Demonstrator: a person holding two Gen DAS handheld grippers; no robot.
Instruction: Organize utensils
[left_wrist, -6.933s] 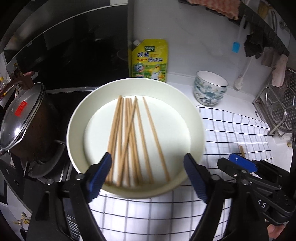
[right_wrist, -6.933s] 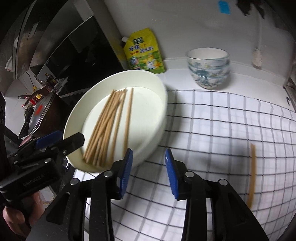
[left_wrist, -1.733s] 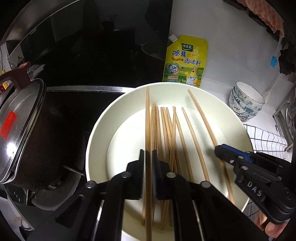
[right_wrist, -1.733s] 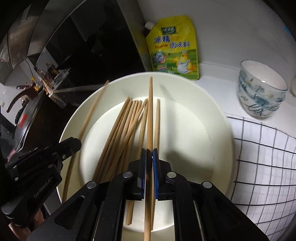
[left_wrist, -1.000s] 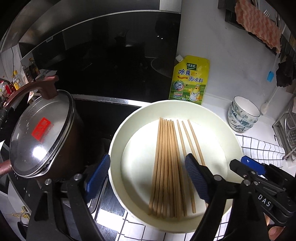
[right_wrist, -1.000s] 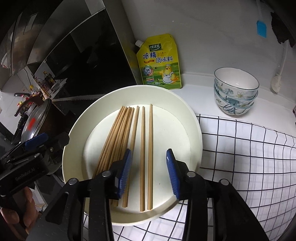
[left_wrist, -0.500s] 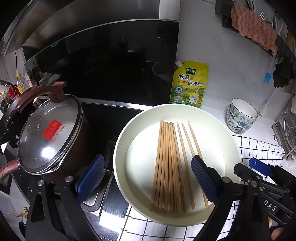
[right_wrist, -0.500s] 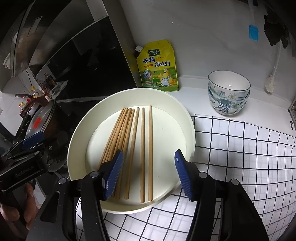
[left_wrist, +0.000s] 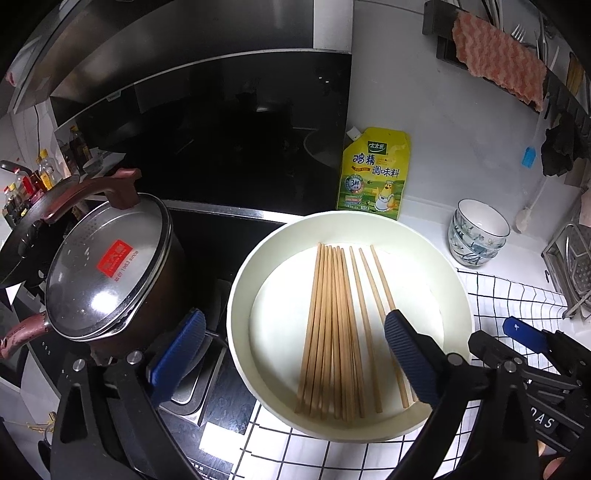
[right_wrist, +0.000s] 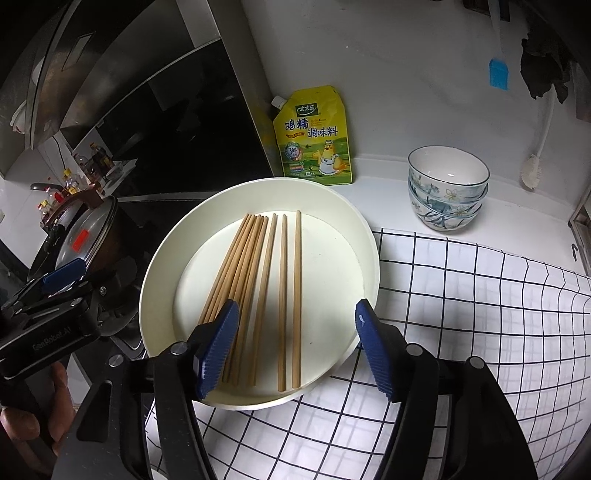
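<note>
On the white counter beside the dark stove, a checked cloth (right_wrist: 461, 314) underlies your cream plate (right_wrist: 343, 206). Wooden chopsticks (right_wrist: 258, 280) lie in the plate below both grippers; your left gripper (left_wrist: 291, 354) and right gripper (right_wrist: 295, 347) have just been opening, empty.

"鸡精调味料" on yellow pouch (right_wrist: 313, 137)

Open checked cloth (right_wrist: 461, 314) right of the plate (right_wrist: 365, 236); lidded pot (left_wrist: 107, 280) close left, stacked bowls (right_wrist: 447, 188) behind.

Pot handle (left_wrist: 16, 338) cut by left edge; far bottles (left_wrist: 40, 173) indistinct
</note>
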